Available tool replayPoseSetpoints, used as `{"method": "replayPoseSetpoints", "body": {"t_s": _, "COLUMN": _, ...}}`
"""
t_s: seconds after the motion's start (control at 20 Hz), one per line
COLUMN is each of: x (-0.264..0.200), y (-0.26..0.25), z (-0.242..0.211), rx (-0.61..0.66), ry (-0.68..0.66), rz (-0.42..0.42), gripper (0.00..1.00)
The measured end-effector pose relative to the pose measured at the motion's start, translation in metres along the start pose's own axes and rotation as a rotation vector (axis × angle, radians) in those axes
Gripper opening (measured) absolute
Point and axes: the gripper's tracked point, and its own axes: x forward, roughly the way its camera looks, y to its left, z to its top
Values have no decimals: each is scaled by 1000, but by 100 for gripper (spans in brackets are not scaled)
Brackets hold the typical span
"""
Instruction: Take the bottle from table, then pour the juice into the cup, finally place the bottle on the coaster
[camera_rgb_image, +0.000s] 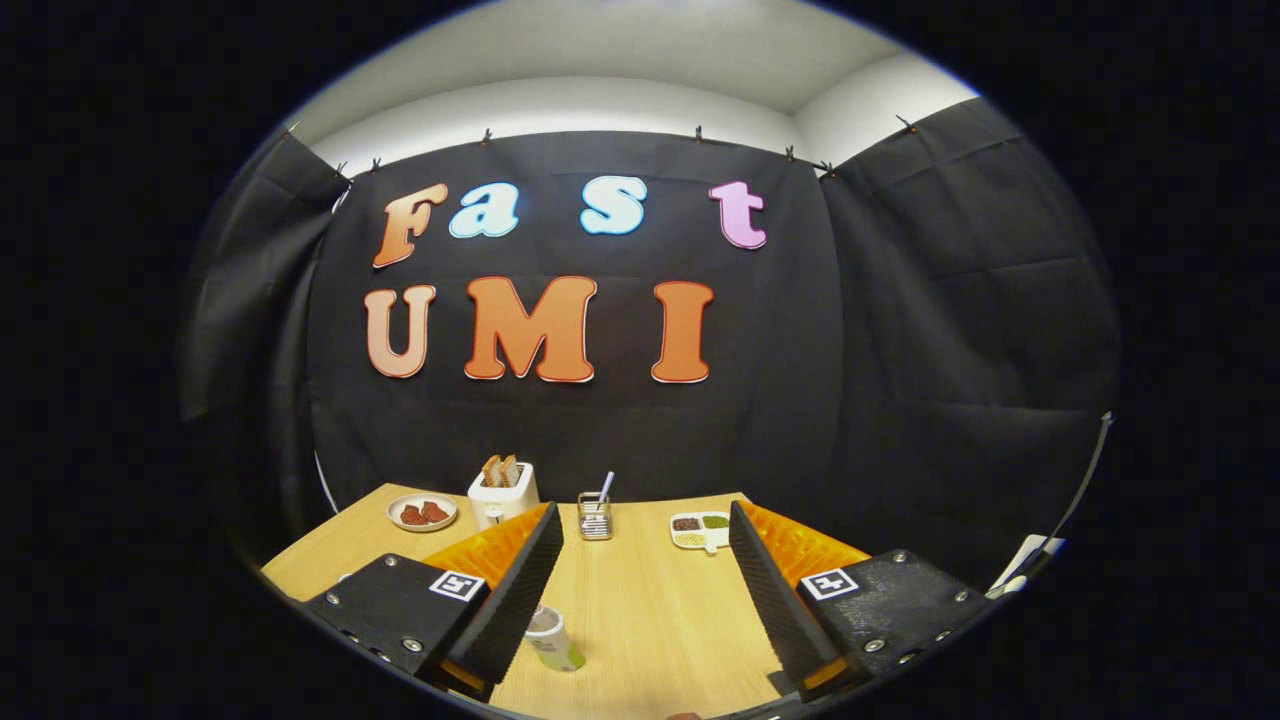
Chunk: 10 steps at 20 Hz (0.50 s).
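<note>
While gripper (645, 560) hangs above wooden table (650, 620), fingers spread wide, gripping nothing. Bottle (553, 638) low in frame, upright beside left finger, between fingers. Beyond: toaster (503, 492), plate (422, 512), metal holder (595, 516), divided dish (700, 530) at table's far edge.

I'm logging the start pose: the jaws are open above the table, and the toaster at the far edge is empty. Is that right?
Not quite. The gripper view shows the toaster at the far edge with bread slices standing in it, not empty. The rest holds: the gripper has its jaws open above the table.
</note>
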Motion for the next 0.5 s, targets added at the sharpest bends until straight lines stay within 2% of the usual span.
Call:
{"method": "replayPoseSetpoints", "body": {"t_s": 0.2, "x": 9, "y": 25, "z": -9, "rx": -2, "ry": 11, "rz": 41, "gripper": 99}}
{"method": "replayPoseSetpoints", "body": {"t_s": 0.5, "x": 22, "y": 67, "z": -37, "rx": 65, "ry": -1, "rz": 95, "gripper": 99}}
